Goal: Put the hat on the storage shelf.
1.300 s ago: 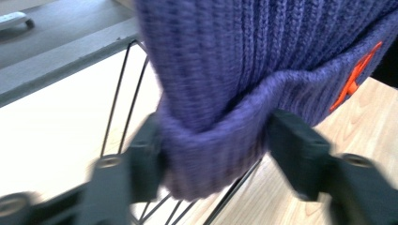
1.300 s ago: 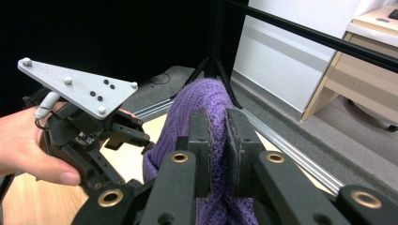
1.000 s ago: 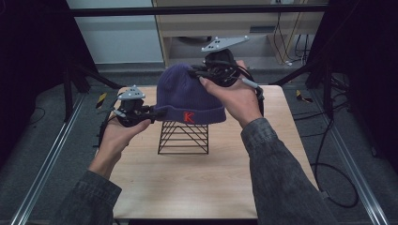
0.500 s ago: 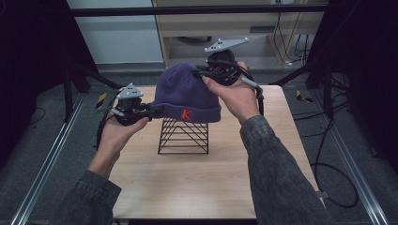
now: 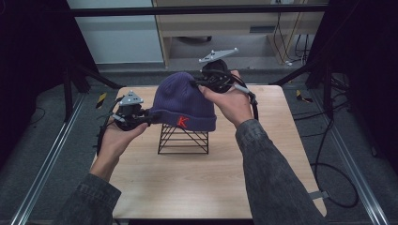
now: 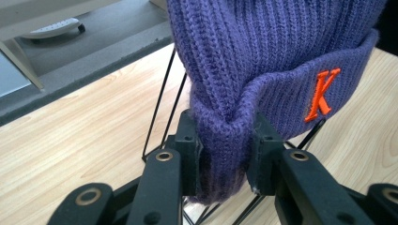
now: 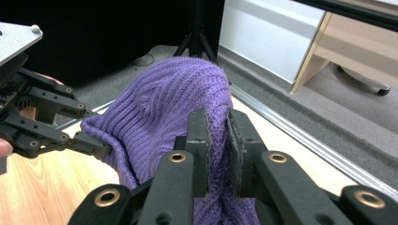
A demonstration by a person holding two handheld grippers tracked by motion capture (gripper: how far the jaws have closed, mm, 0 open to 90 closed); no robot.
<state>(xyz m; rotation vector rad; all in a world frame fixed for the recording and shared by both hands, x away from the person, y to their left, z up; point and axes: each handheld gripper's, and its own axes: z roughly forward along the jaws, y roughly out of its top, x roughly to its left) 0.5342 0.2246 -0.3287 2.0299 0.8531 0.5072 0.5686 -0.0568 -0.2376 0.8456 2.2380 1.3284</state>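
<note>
The purple beanie has sunk slightly toward the wire stand on the surface. The left gripper pinches its cuff, the right gripper its crown; seating looks near.

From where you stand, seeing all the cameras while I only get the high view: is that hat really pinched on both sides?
Observer: Yes. The left hand-held gripper has the folded cuff of the purple beanie bunched between its jaws.
Operator: And the other one?
Observer: The right hand-held gripper is closed on a thin fold of knit near the crown.
Operator: What is under the hat?
Observer: A black wire stand on the wooden table; the cuff's orange K hangs just above its wires.
</note>
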